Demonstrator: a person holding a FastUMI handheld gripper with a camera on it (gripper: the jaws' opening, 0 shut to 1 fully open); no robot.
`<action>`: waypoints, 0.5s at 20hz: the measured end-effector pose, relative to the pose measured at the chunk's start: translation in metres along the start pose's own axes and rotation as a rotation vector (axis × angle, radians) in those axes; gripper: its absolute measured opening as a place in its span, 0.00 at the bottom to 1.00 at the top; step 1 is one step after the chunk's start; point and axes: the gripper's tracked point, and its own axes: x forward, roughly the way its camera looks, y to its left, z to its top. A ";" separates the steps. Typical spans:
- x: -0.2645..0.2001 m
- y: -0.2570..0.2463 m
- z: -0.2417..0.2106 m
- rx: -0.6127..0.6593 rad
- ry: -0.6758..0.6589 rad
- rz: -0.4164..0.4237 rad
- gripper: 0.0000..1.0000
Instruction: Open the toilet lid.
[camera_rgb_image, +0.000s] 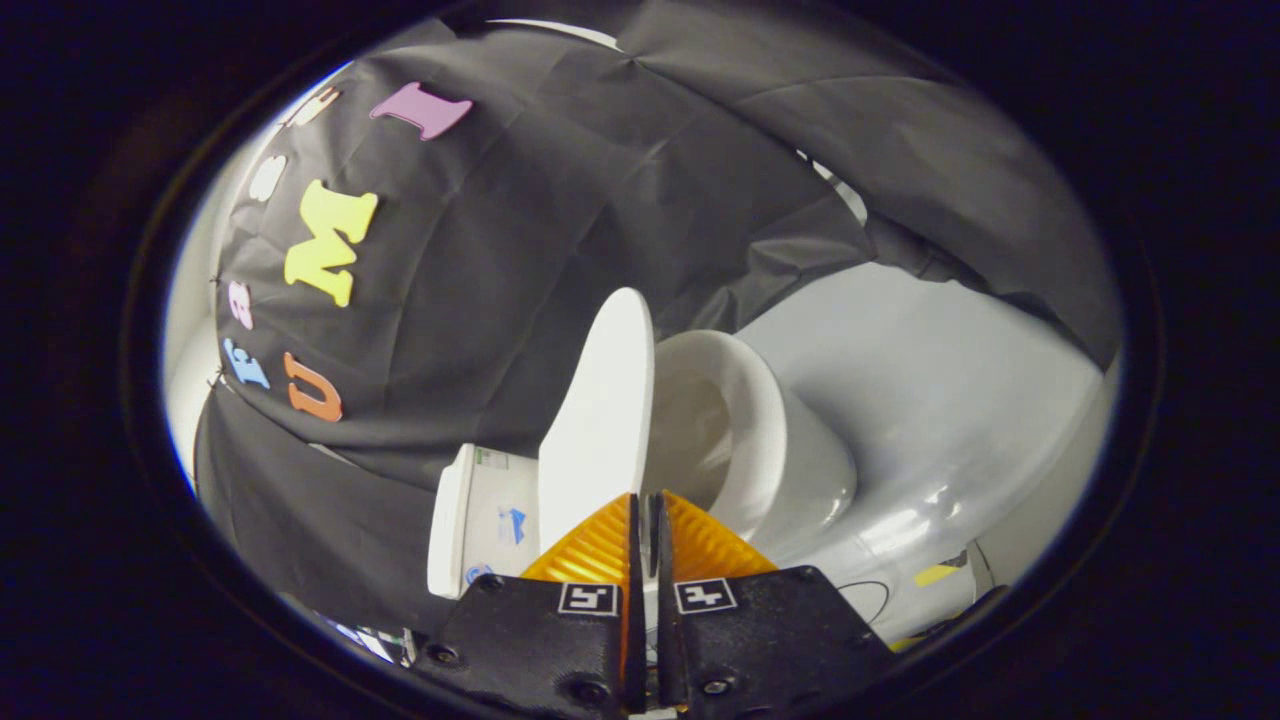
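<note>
Between the two fingers, only a thin slit is seen: the gripper (645, 515) is drawn nearly closed, and the near edge of the toilet lid (603, 400) is caught in that slit, pressed from both sides at the fingertips. From that pinched edge the lid is seen rising away from the fingers as a pale, smooth slab, viewed almost edge-on and stood up off the bowl, its rounded far end reaching against the dark cloth wall (520, 260). Just beside the lid, on the right of the fingers, the toilet seat (755, 400) is laid bare as a thick white ring, and the shadowed hollow of the bowl (690, 440) is glimpsed within it. Beneath the ring, the glossy white body of the toilet (820, 490) is seen curving down, with light caught on its flank. On the other side of the lid, left of the fingers, the cistern (480, 520) is shown as a white box with small printed marks on its face, too small to be made out. Beyond the seat, a broad pale floor (950, 380) is spread out, with a small yellow mark (935, 574) lying on it near the toilet's base.
</note>
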 end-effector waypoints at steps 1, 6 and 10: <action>-0.002 0.007 -0.002 -0.007 -0.001 0.008 0.08; -0.008 0.036 0.000 -0.043 -0.011 0.037 0.08; -0.010 0.048 -0.001 -0.059 -0.020 0.042 0.08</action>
